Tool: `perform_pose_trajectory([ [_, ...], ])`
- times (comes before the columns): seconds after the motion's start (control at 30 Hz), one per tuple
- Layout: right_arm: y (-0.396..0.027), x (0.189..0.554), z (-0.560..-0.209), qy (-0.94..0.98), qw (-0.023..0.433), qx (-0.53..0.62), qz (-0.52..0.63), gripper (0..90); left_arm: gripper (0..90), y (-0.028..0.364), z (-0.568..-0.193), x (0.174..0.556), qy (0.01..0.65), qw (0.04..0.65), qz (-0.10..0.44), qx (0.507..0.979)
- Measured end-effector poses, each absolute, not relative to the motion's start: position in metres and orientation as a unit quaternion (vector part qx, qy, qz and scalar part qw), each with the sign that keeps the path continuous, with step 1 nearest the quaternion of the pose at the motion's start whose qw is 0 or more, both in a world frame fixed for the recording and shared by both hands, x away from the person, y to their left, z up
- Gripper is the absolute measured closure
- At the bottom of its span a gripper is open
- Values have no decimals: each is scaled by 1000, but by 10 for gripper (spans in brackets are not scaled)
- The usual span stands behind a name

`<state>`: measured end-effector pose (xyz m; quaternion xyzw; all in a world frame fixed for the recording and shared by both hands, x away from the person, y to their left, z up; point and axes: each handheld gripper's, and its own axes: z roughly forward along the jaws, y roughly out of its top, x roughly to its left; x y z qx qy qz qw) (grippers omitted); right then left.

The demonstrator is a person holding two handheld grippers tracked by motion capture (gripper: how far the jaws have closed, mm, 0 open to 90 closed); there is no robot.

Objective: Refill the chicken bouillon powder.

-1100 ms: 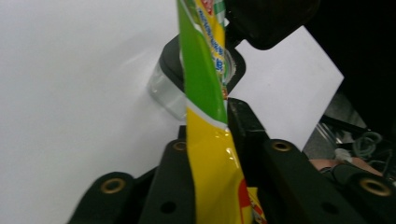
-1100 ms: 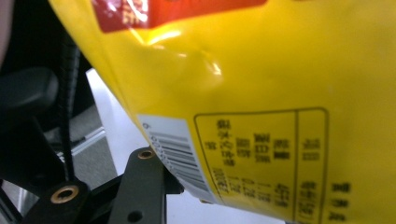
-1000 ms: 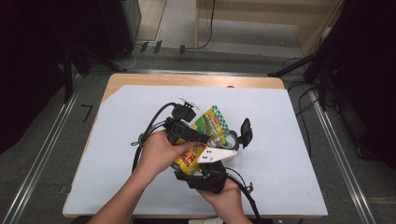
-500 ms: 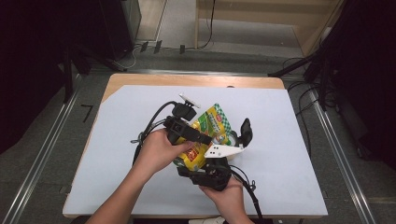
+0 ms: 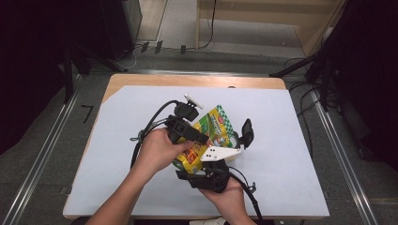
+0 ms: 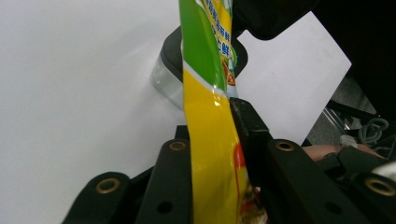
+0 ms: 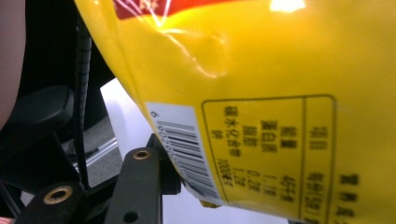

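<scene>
Left gripper view — hand-held gripper (image 6: 212,154) pinches yellow-green packet (image 6: 208,116).

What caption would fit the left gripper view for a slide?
Left gripper, jaws just closing, clamps the yellow-green packet edge-on above the white table.

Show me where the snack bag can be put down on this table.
Bare white sheet lies left of the left gripper, right of the snack bag, and along the far edge. The centre, around both grippers, with the right gripper below, is crowded.

White sheet (image 5: 291,140) over wooden table (image 5: 187,80); cables, possibly, behind.
</scene>
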<state>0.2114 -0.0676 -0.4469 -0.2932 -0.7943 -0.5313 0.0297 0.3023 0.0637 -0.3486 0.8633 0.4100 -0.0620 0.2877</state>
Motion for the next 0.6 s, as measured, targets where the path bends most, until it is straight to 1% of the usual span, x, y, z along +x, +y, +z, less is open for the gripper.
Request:
perform_pose_trajectory([
  [0.07, -66, 211, -446, -799, 22, -287, -527, 597, 838, 63, -348, 304, 411, 286, -68, 863],
  [0.2, -65, 211, -445, -801, 16, -285, -527, 579, 858, 62, -347, 307, 412, 284, -70, 863],
  [0.3, -63, 214, -445, -803, 26, -288, -521, 539, 869, 61, -348, 310, 420, 276, -63, 863],
  [0.37, -62, 216, -446, -804, 30, -292, -517, 532, 874, 60, -350, 313, 423, 272, -66, 862],
  [0.4, -62, 217, -446, -805, 29, -294, -514, 538, 876, 60, -351, 314, 425, 269, -67, 862],
  [0.43, -61, 217, -447, -806, 28, -297, -512, 570, 878, 60, -352, 315, 426, 268, -71, 861],
  [0.47, -61, 217, -447, -806, 28, -297, -512, 570, 882, 60, -352, 315, 426, 268, -71, 861],
  [0.5, -61, 218, -448, -806, 26, -302, -509, 616, 882, 60, -353, 316, 429, 267, -71, 860],
  [0.6, -63, 220, -448, -799, 34, -306, -516, 645, 879, 61, -352, 318, 430, 275, -73, 857],
])
